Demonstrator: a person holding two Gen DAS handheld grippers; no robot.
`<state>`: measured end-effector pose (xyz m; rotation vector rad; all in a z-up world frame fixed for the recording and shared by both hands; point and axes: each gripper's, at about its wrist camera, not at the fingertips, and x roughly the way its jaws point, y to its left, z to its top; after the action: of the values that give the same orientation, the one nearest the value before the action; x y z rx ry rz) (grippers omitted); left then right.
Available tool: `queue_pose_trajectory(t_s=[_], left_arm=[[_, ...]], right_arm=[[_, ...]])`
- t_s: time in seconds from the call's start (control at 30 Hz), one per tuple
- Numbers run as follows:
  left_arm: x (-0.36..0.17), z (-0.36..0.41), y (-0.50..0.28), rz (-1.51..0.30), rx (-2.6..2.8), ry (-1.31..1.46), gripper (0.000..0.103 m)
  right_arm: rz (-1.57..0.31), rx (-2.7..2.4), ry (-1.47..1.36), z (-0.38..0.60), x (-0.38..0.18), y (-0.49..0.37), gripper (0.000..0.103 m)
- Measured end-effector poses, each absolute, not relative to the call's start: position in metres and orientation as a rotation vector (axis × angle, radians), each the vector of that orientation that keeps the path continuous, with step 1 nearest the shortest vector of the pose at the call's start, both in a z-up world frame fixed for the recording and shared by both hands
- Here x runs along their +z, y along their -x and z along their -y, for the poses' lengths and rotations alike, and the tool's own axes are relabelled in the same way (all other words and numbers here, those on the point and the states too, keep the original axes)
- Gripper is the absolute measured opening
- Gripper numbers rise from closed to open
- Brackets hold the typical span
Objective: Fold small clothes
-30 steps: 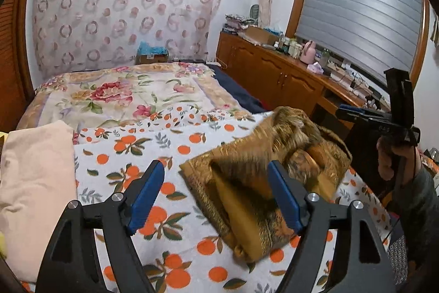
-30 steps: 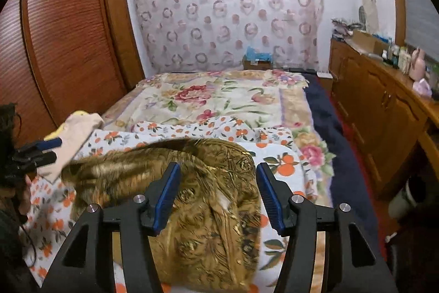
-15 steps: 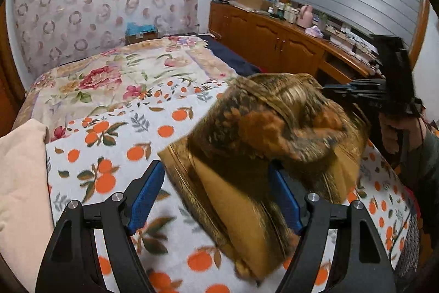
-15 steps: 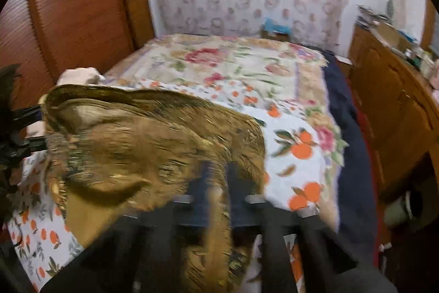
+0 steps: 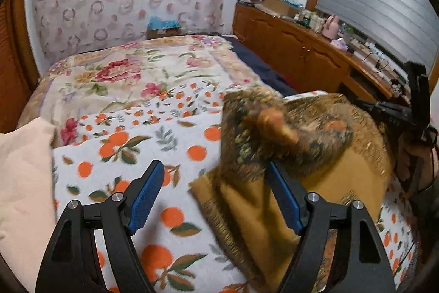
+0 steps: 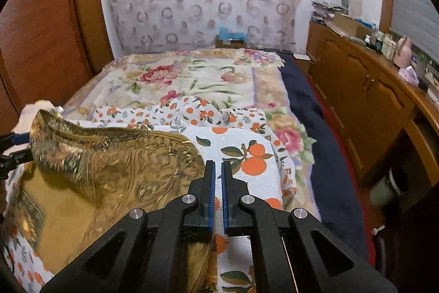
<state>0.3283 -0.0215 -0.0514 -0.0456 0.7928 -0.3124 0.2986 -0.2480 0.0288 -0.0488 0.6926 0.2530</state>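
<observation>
Right hand-held gripper (image 6: 216, 194) closed, empty beside the gold garment (image 6: 109, 169); left hand-held gripper (image 5: 216, 199) wide open.

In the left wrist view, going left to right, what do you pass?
Peach folded cloth → left gripper over orange-print sheet → golden-brown patterned garment → right gripper.

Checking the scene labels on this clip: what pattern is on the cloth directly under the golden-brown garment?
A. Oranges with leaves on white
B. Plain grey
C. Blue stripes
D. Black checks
A: the golden-brown garment lies on a white sheet printed with oranges and green leaves, in both wrist views.
</observation>
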Motion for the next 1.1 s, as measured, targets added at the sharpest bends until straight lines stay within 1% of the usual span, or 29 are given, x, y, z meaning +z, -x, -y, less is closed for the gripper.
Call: queue_pose_trajectory(t_s=[0.03,0.07,0.17,0.2,0.23,0.27,0.3,0.33,0.37,0.4,0.47,0.53,0.7,0.73,0.77,0.8,0.83,0.9,0.93,0.97,1.07,1.1], left_arm=[[-0.051,0.023,-0.332,-0.793,-0.327,0.051,0.078],[-0.051,0.025,-0.334,-0.794,-0.330,0.051,0.078],[-0.050,0.029,-0.340,-0.784,-0.339,0.053,0.077],[-0.051,0.028,-0.342,-0.780,-0.345,0.063,0.073],[-0.053,0.028,-0.345,-0.785,-0.354,0.071,0.046],[-0.055,0.028,-0.347,-0.801,-0.368,0.074,0.021],[-0.058,0.029,-0.350,-0.821,-0.384,0.079,0.015],[-0.059,0.028,-0.349,-0.824,-0.403,0.086,0.006],[-0.056,0.029,-0.346,-0.807,-0.407,0.088,0.005],[-0.050,0.027,-0.341,-0.768,-0.406,0.091,0.005],[-0.040,0.022,-0.330,-0.699,-0.412,0.117,0.005],[-0.033,0.017,-0.323,-0.660,-0.416,0.132,0.005],[-0.045,0.019,-0.334,-0.737,-0.358,0.086,0.005],[-0.048,0.020,-0.335,-0.751,-0.351,0.083,0.005],[-0.050,0.020,-0.336,-0.760,-0.348,0.084,0.005],[-0.051,0.019,-0.336,-0.765,-0.348,0.084,0.006],[-0.052,0.019,-0.337,-0.769,-0.345,0.083,0.009],[-0.054,0.017,-0.337,-0.776,-0.336,0.078,0.021],[-0.054,0.015,-0.337,-0.778,-0.334,0.080,0.036],[-0.055,0.013,-0.336,-0.783,-0.343,0.088,0.049],[-0.058,0.013,-0.334,-0.806,-0.354,0.090,0.063],[-0.059,0.013,-0.332,-0.809,-0.351,0.086,0.064]], right_arm=[[-0.693,0.281,0.026,0.248,0.031,-0.298,0.004],[-0.692,0.305,0.011,0.247,0.033,-0.298,0.008],[-0.681,0.356,0.019,0.251,0.039,-0.295,0.011],[-0.678,0.369,0.035,0.249,0.042,-0.293,0.012],[-0.676,0.379,0.054,0.249,0.044,-0.289,0.018],[-0.680,0.391,0.069,0.247,0.046,-0.288,0.029],[-0.693,0.398,0.085,0.246,0.045,-0.289,0.031],[-0.702,0.393,0.103,0.245,0.044,-0.291,0.032],[-0.708,0.391,0.115,0.245,0.042,-0.293,0.032],[-0.717,0.395,0.121,0.247,0.038,-0.297,0.033],[-0.729,0.398,0.124,0.246,0.038,-0.302,0.038],[-0.735,0.399,0.125,0.245,0.040,-0.304,0.040],[-0.775,0.436,0.117,0.242,0.041,-0.305,0.039],[-0.781,0.462,0.122,0.239,0.042,-0.304,0.016],[-0.777,0.482,0.131,0.237,0.044,-0.302,0.003],[-0.759,0.497,0.147,0.234,0.048,-0.299,0.003],[-0.713,0.508,0.162,0.232,0.054,-0.293,0.003],[-0.593,0.497,0.157,0.235,0.069,-0.280,0.003],[-0.553,0.446,0.146,0.239,0.076,-0.277,0.003],[-0.552,0.407,0.117,0.244,0.078,-0.279,0.003],[-0.646,0.360,0.102,0.249,0.067,-0.294,0.003],[-0.664,0.346,0.118,0.248,0.063,-0.296,0.003]])
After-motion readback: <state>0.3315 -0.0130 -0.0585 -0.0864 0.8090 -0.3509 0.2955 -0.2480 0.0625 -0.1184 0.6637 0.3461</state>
